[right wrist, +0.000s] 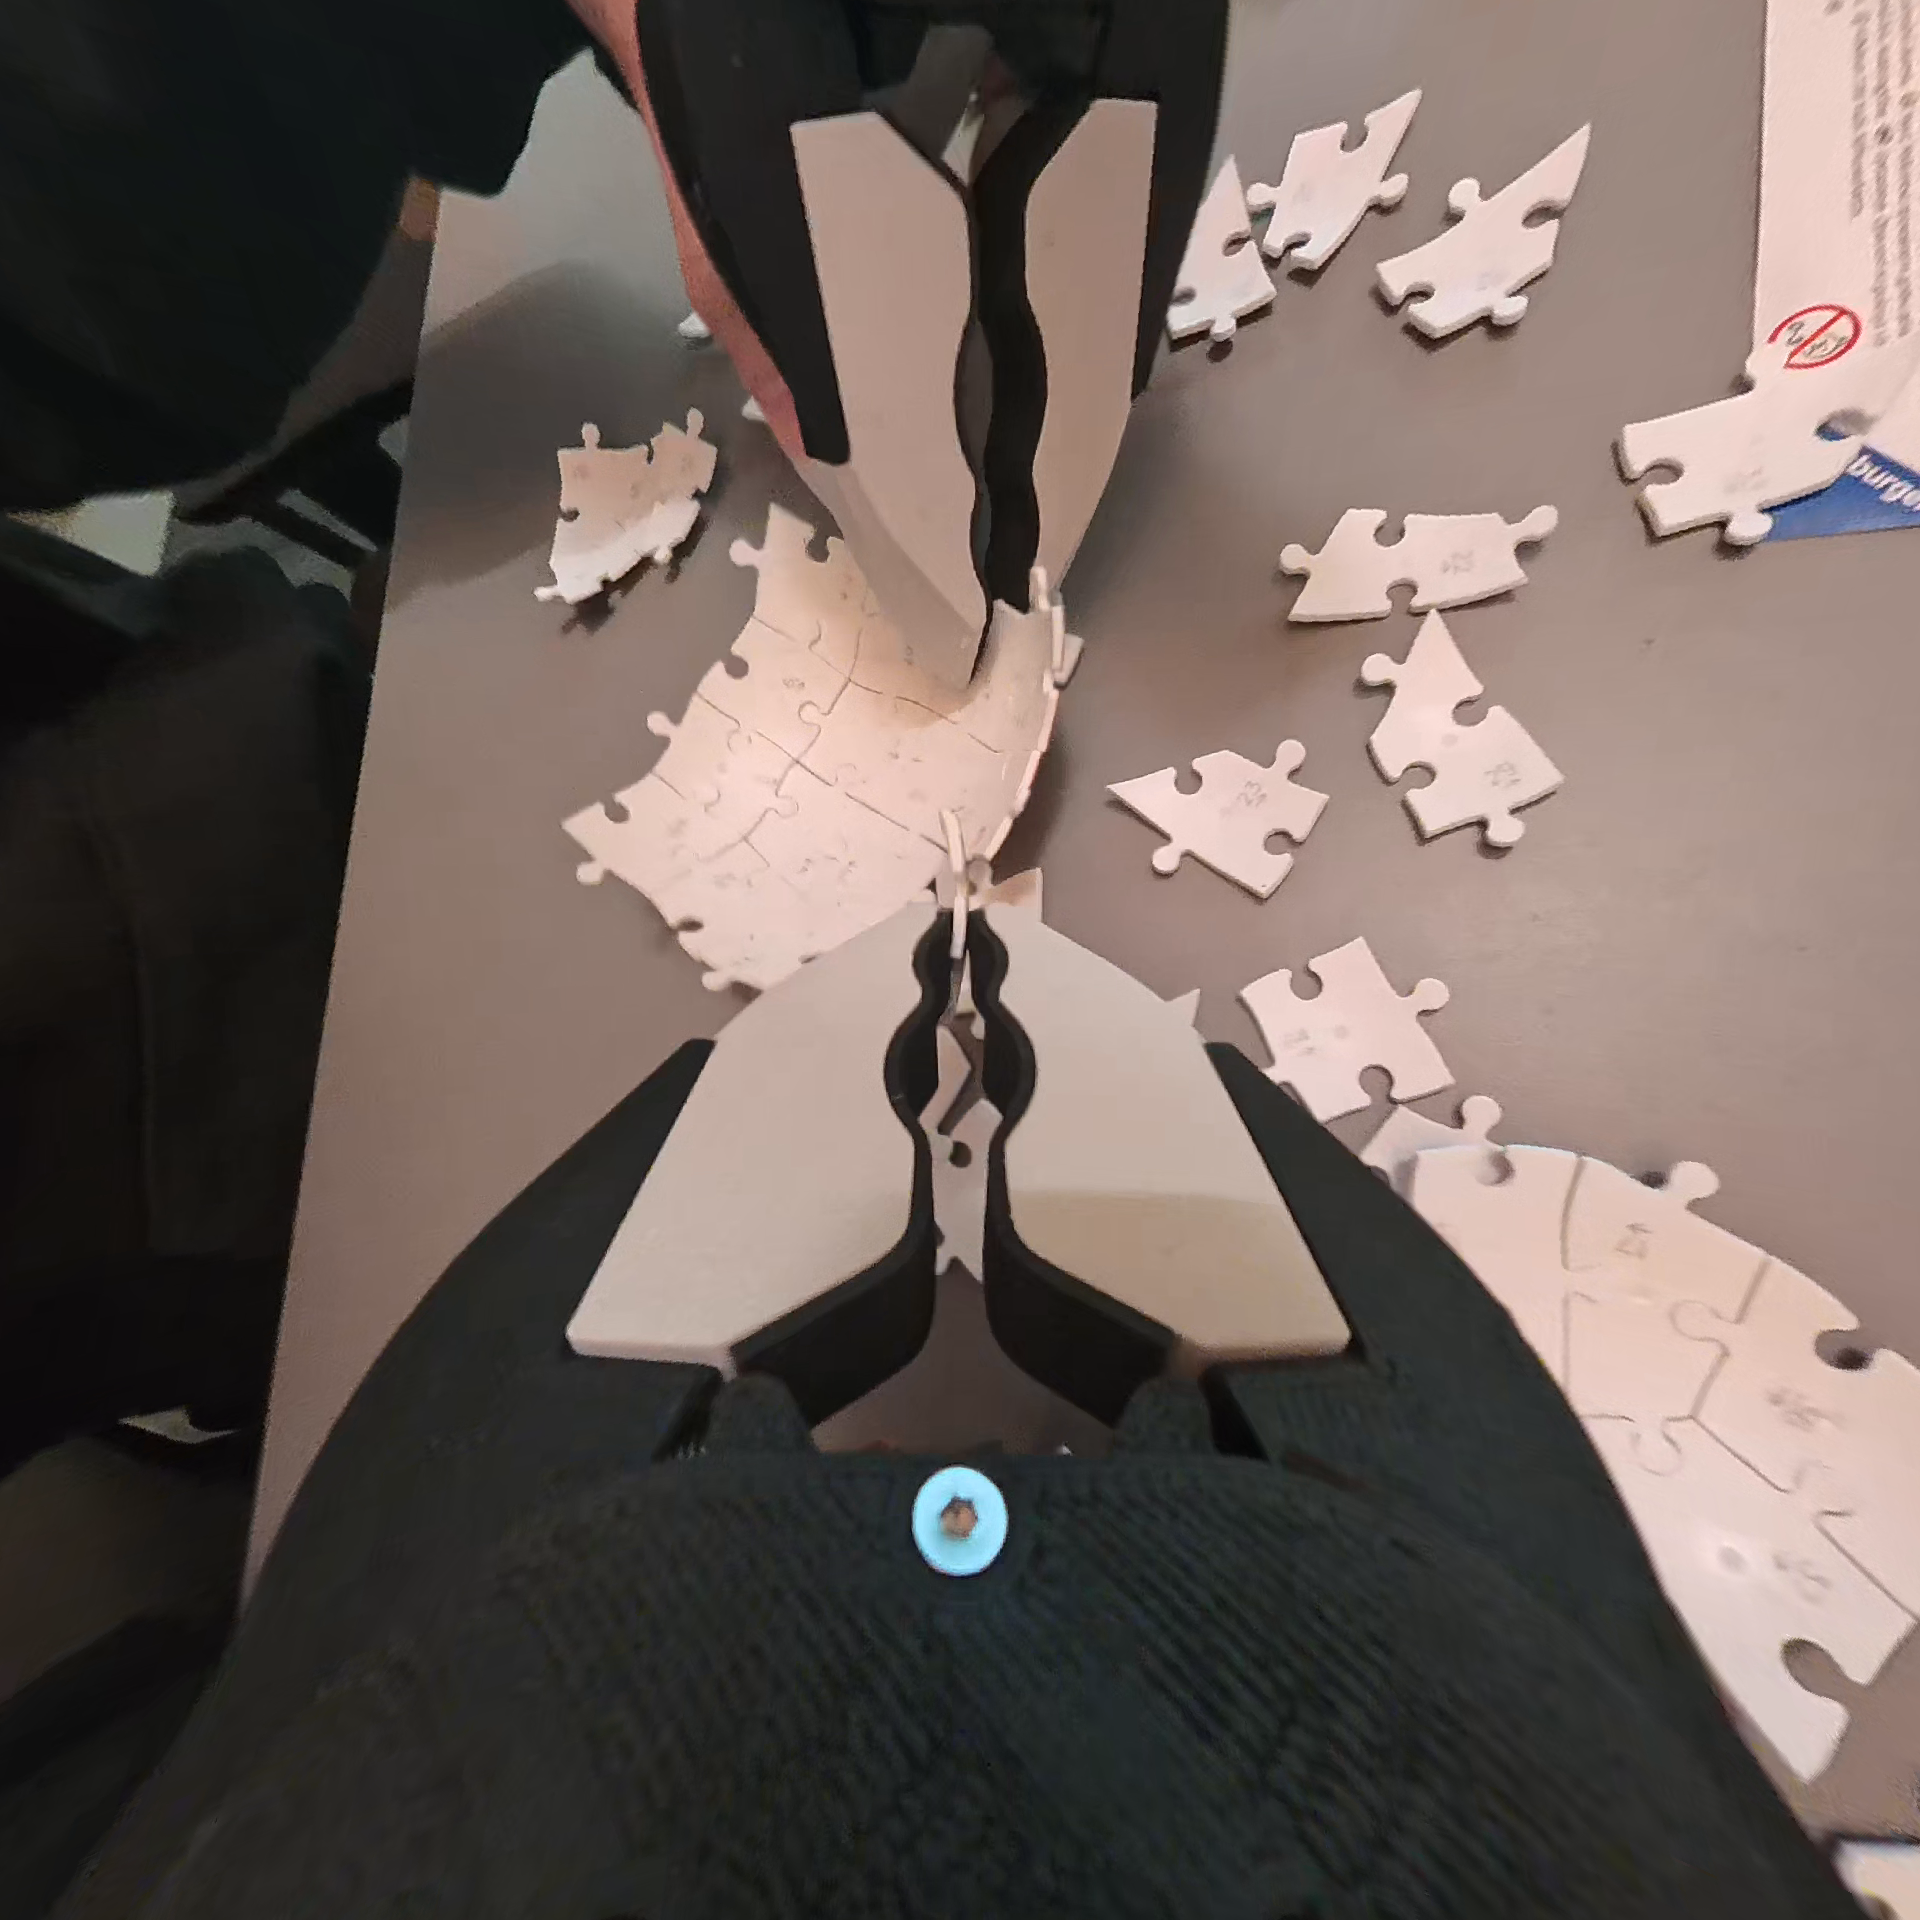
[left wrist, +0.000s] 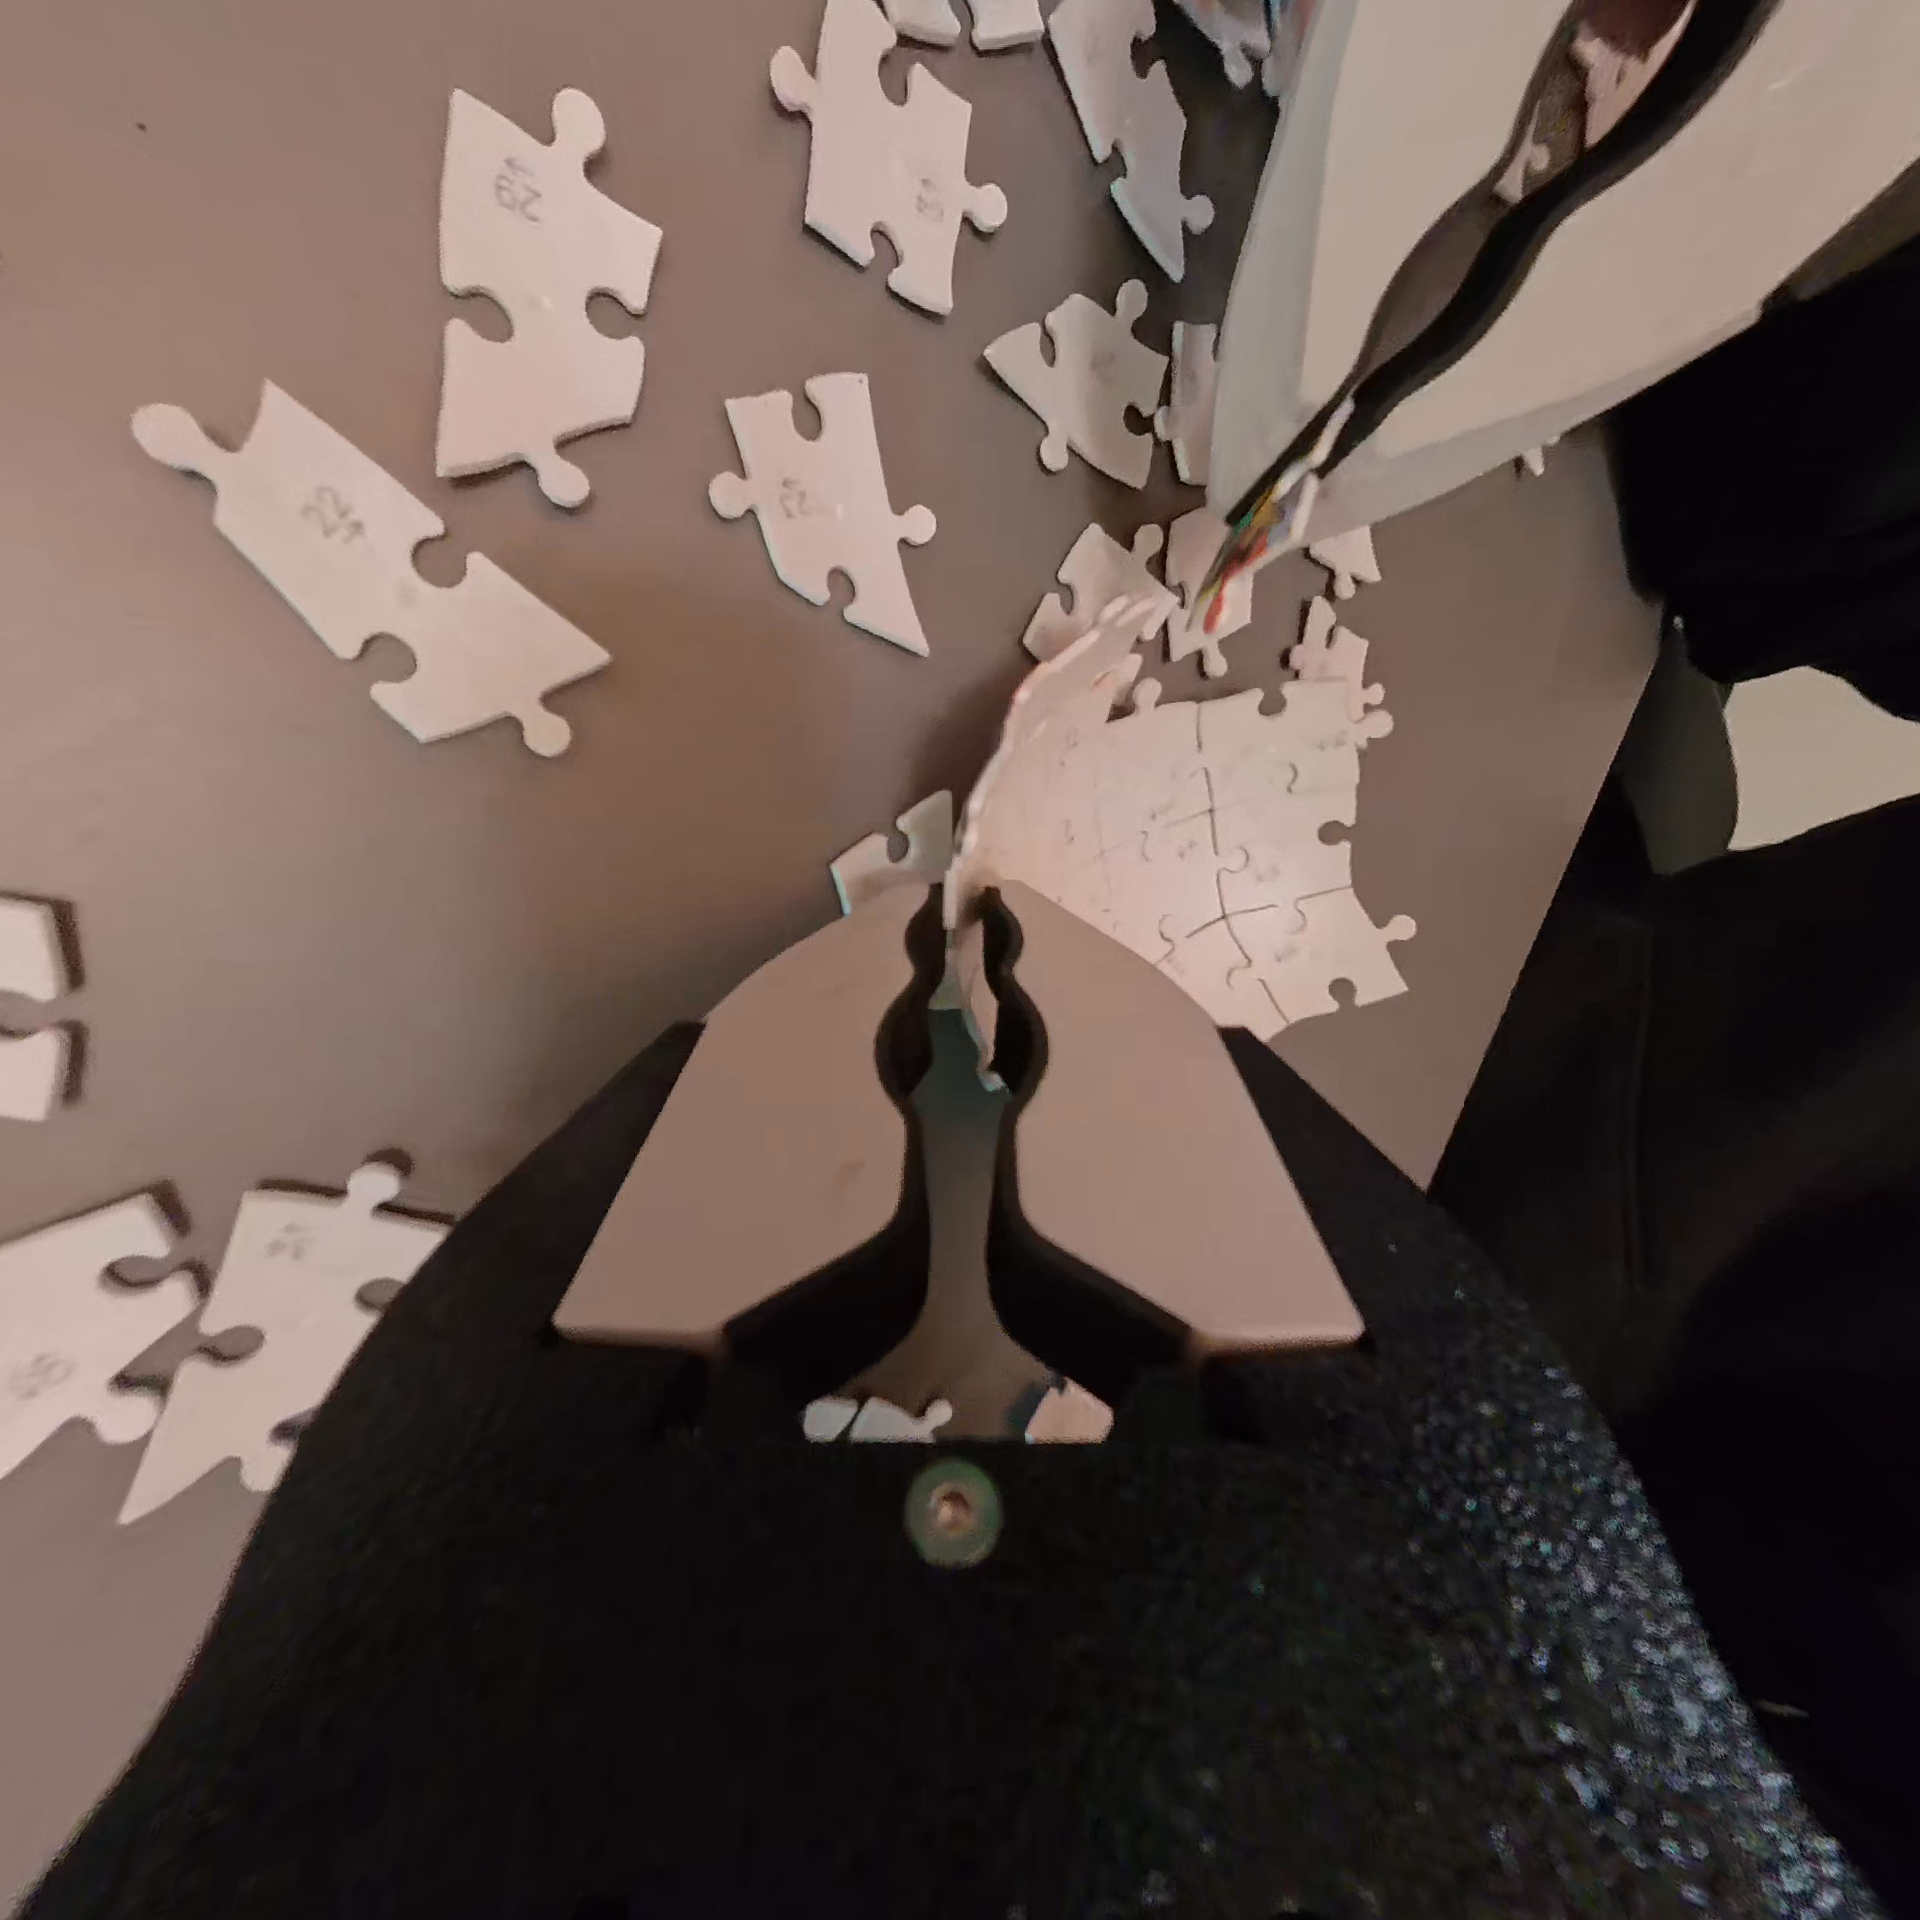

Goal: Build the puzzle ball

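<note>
Left gripper [left wrist: 966,920] nips the curved panel [left wrist: 1195,831] by its edge, jaws almost closed; I see the right gripper [right wrist: 961,940] pinching a piece [right wrist: 954,883] edge-on at the panel's rim.

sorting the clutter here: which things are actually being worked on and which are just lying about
In use:
- curved joined puzzle section, pinched by left gripper
- single white piece, clamped edge-on in right gripper

Lying about:
- loose pieces
- flat joined section
- printed sheet
</note>
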